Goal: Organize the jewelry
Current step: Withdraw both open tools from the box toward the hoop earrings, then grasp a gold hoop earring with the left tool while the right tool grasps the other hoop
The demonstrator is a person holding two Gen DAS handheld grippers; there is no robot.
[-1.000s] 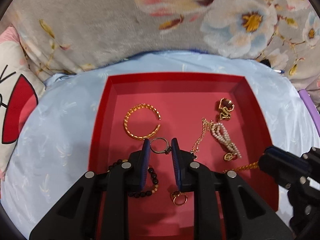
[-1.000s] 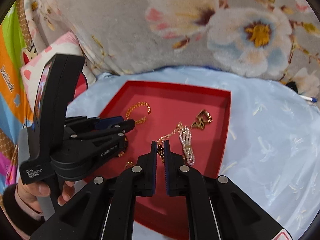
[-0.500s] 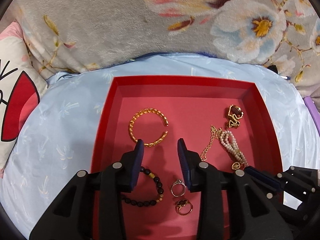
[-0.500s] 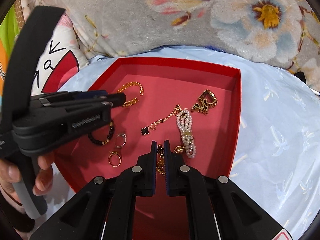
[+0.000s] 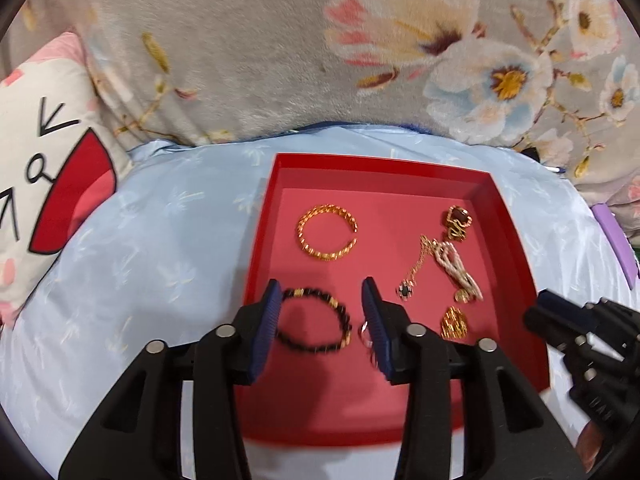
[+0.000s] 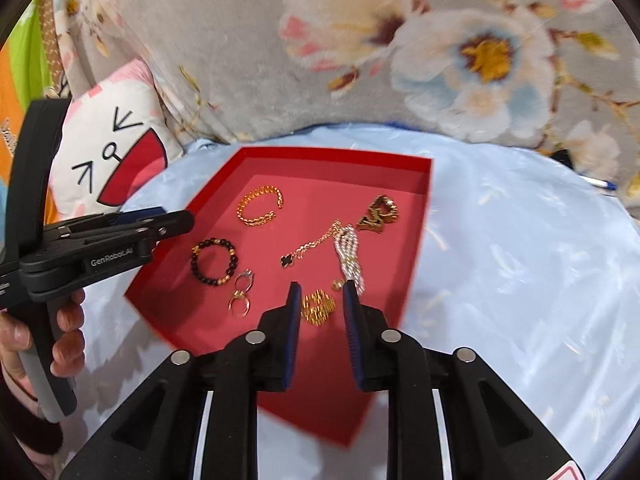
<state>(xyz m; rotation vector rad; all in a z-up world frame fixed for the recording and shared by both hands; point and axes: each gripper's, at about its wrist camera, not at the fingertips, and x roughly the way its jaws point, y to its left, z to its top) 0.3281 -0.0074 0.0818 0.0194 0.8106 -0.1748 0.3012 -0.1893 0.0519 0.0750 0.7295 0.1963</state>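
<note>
black left tool (image 6: 176, 222), blue-padded fingers (image 5: 266, 328), silver screws, white "genrobot.ai" lettering.

We are in a home, most likely on a bed or sofa. A plush grey blanket printed with large pink and blue flowers (image 5: 256, 60) fills the background. Beside it lies a white cartoon-face cushion with a red mouth (image 6: 108, 156). A shallow red cardboard tray (image 5: 516, 248) rests on a soft pale blue satin pillow (image 6: 520, 280).
</note>
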